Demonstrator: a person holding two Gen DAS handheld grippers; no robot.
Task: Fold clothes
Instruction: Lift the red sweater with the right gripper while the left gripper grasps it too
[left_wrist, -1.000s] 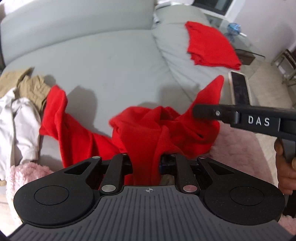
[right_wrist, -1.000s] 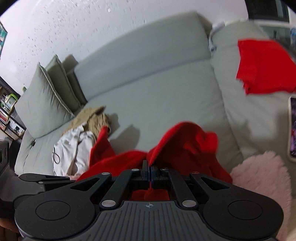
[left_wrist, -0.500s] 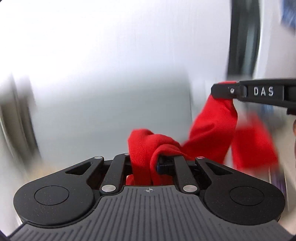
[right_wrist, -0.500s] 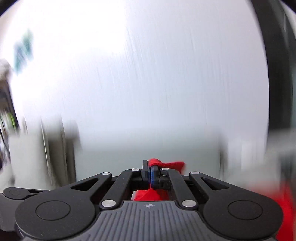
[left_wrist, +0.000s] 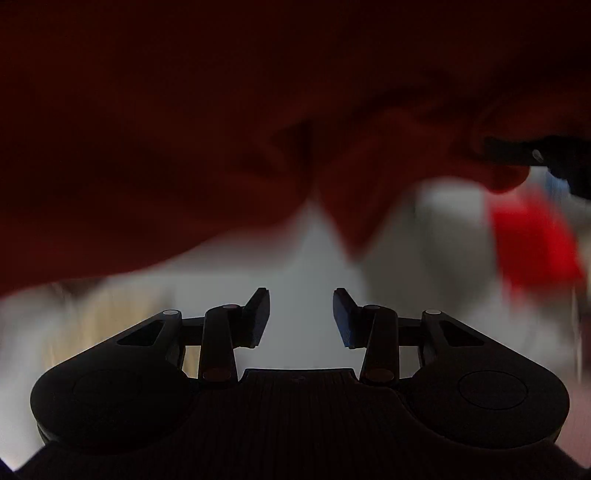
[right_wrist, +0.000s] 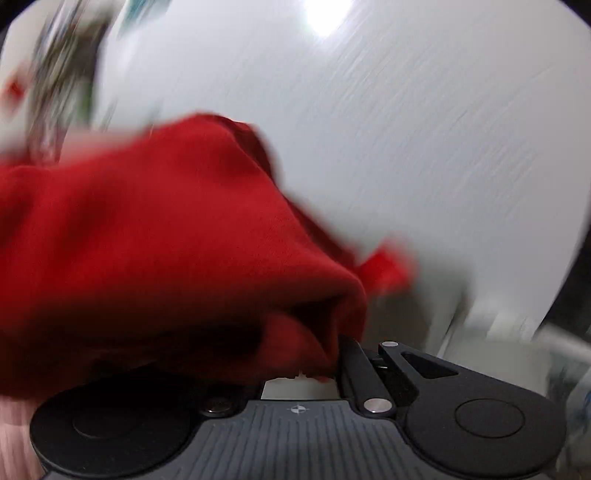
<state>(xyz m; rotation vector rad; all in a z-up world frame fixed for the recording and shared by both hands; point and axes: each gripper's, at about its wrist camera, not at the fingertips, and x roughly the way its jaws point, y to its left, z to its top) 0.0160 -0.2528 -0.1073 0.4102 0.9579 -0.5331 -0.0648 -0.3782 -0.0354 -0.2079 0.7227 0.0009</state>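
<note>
The red garment (right_wrist: 155, 236) is mid-shake in the air above the sofa (left_wrist: 303, 251), pinched only by the right gripper (right_wrist: 334, 354), while the left gripper (left_wrist: 301, 317), jaws just opened and empty, must next regrip a free edge.

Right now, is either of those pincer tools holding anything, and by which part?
The right gripper is shut on the red garment, pinching a bunched fold of it. The left gripper has just been opening and holds nothing; its jaws stand apart and empty.
</note>
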